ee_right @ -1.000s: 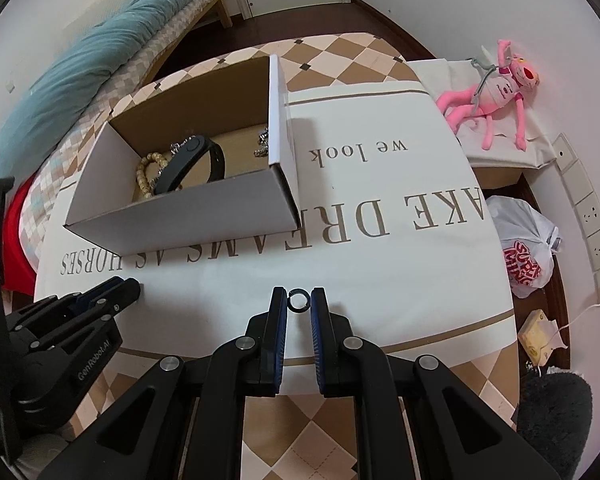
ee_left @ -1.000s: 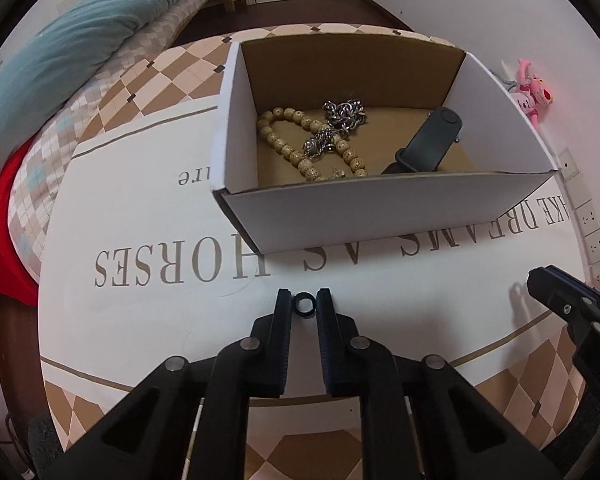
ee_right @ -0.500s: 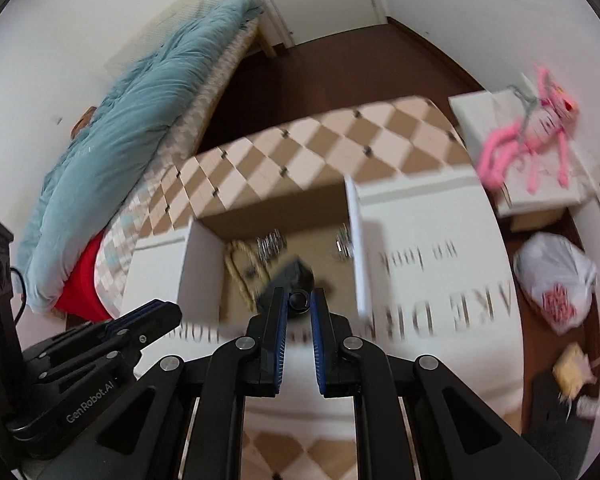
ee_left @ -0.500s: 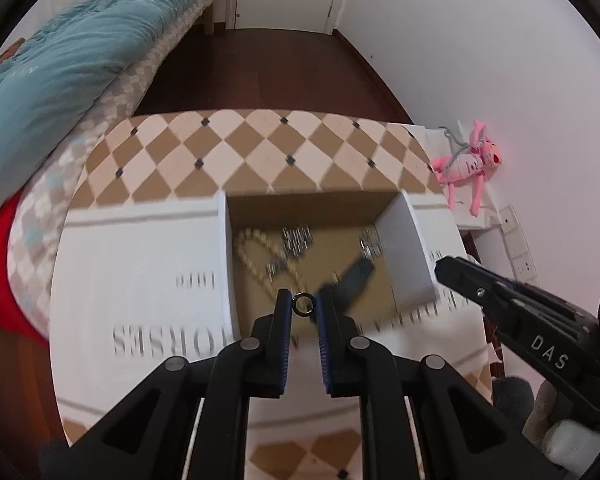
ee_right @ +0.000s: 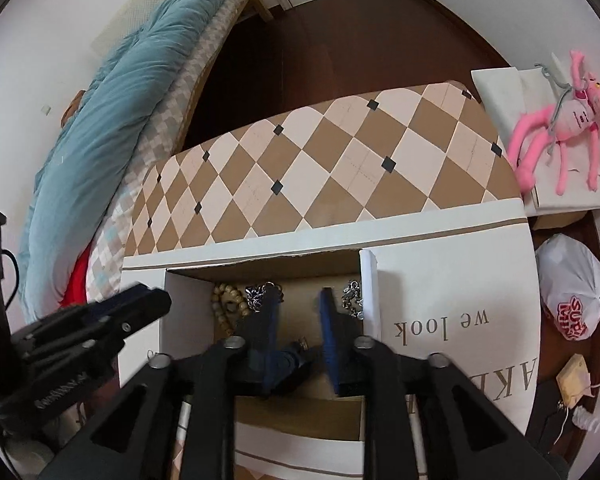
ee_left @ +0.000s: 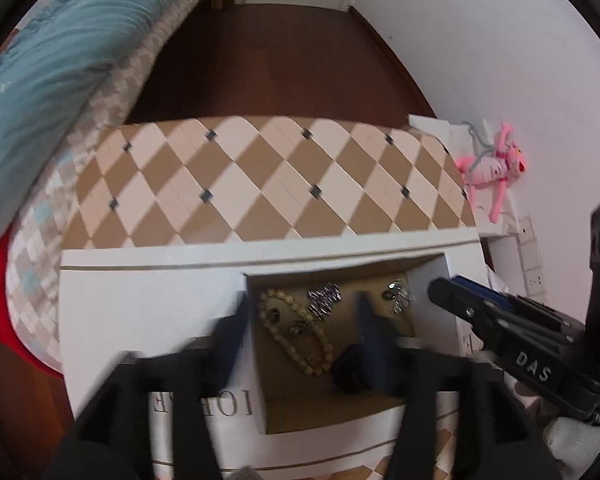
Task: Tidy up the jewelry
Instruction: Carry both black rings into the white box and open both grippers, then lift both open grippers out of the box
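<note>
Both my grippers now hang over the cardboard box (ee_right: 260,432), up from the table a second ago. Left gripper (ee_left: 300,312) and right gripper (ee_right: 298,304) have sprung wide open; the small rings they pinched are gone, presumably dropped in. One ring (ee_right: 302,343) lies by the black band (ee_right: 288,364), near the bead bracelet (ee_left: 296,336). Jaws grip nothing.

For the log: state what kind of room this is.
Most likely a bedroom at home: a bed with a teal quilt beside the table, a pink plush toy, and a cardboard box of jewelry.
</note>
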A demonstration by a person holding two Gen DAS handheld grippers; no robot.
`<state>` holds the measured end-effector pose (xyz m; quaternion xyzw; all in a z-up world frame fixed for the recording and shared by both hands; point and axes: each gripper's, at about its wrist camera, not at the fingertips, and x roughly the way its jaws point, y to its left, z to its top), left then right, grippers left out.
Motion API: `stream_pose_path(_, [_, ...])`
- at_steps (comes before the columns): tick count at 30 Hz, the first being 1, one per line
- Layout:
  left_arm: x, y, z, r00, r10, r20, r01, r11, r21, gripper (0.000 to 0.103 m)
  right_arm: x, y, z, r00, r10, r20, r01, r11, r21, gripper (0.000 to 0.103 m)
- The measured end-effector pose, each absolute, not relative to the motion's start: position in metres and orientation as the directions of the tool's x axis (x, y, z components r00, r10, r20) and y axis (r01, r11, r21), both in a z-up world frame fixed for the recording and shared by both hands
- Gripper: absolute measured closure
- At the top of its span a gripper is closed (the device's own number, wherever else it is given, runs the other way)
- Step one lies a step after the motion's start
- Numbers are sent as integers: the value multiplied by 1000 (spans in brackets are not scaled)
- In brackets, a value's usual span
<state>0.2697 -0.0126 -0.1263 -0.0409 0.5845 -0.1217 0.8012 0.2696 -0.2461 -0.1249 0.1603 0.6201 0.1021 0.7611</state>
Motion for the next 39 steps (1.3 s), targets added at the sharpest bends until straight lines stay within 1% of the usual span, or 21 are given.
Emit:
stream_pose_path(5, [268,2,-125,313,-203,-928,105,978,-179,36,263,-248,-116,244,317,-917,30,942,333,72])
stream_pose_path(6, [266,5,-125,323,-183,-929,94,982,-161,29,262,-249,-114,247,302,-921,29,948,318,72])
stream_pose_path(7, [265,8,-126,328,-172,-929,88,985,-151,19,259,-249,-112,253,274,-928,22,957,289,72])
stream_pose_path(8, [261,12,-127,333,-158,-929,77,987,-140,15,257,-250,-111,259,264,-929,19,960,279,72])
stream_pose_path(9, [258,15,-128,336,-146,-931,68,989,-130,9,254,-251,-110,264,251,-931,17,964,265,70])
stream_pose_path(10, [254,19,-130,337,-122,-933,55,992,-110,5,250,-250,-109,267,217,-939,13,973,228,68])
stream_pose_path(11, [251,20,-132,337,-111,-935,49,994,-100,4,247,-250,-108,272,190,-943,7,980,199,61])
stream_pose_path(12, [247,22,-132,340,-103,-935,43,995,-94,4,243,-250,-106,280,164,-946,4,985,172,51])
stream_pose_path(13, [242,24,-133,348,-93,-933,38,996,-85,3,240,-249,-105,284,144,-948,1,989,150,45])
stream_pose_path(14, [236,25,-133,361,-80,-929,37,997,-71,3,236,-248,-104,292,116,-949,-4,993,120,33])
stream_pose_path(15, [230,25,-134,373,-72,-925,37,997,-63,0,233,-248,-103,299,96,-949,-5,995,99,20])
stream_pose_path(16, [227,25,-134,379,-69,-923,38,998,-59,0,230,-247,-102,306,74,-949,-8,997,75,14])
stream_pose_path(17, [222,24,-135,387,-66,-920,41,998,-54,0,227,-245,-101,312,51,-949,-11,999,50,6])
stream_pose_path(18, [219,24,-137,392,-63,-918,43,998,-50,0,225,-245,-101,312,35,-949,-11,999,33,2])
stream_pose_path(23, [206,21,-145,391,-50,-919,34,999,-40,0,211,-242,-105,300,-18,-954,-16,1000,-24,0])
stream_pose_path(31, [189,17,-141,402,-46,-914,21,999,-42,0,195,-243,-108,289,-15,-957,4,1000,-14,0])
stream_pose_path(39, [160,18,-103,468,-35,-883,-8,999,-44,0,173,-248,-67,357,13,-934,13,1000,19,0])
